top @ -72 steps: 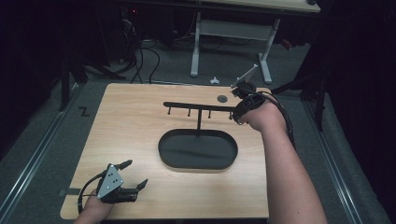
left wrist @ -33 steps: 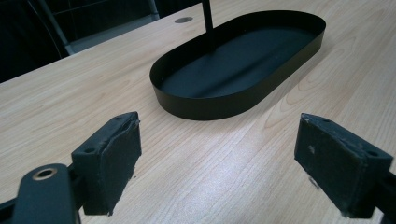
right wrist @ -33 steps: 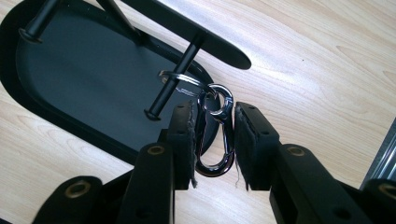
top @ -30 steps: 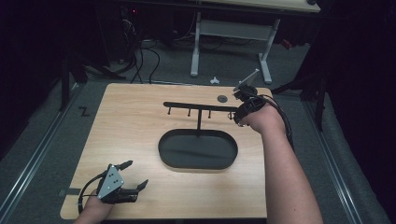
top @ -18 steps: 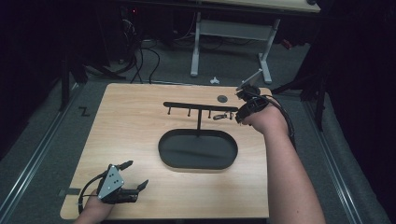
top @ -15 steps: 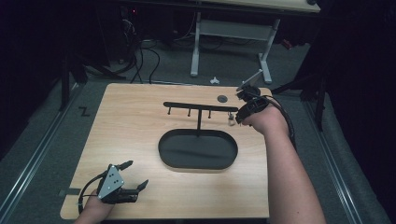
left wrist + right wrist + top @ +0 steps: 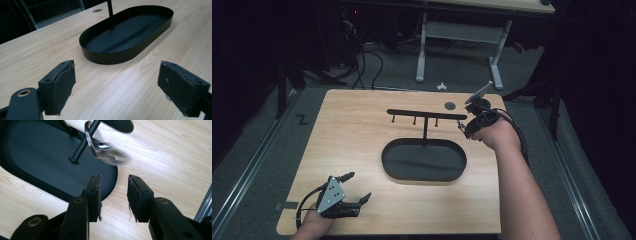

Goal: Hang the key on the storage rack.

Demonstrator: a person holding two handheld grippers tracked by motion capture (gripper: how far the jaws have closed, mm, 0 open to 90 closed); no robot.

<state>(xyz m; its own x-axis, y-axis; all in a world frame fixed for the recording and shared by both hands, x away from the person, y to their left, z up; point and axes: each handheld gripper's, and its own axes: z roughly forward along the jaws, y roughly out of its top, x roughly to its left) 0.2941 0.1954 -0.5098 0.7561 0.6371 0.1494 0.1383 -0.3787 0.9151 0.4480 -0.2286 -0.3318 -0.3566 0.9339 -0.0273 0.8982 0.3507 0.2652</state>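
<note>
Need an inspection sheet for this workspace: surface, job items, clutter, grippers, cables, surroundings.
Surface: wooden table, bare apart from the items below.
Job's things: black oval tray with a T-shaped stand; a silvery ring, blurred, hangs on a peg at the bar's right end.
Clutter: small dark round spot in the tabletop; nothing else seen.
Grippers: right hand-held gripper beside the ring, jaws just been opening, nothing between them; left hand-held gripper open near the table's near-left corner.
Cables: right gripper's cable trails along the wrist; floor cables.
Surroundings: white-legged desk behind, dark room.
</note>
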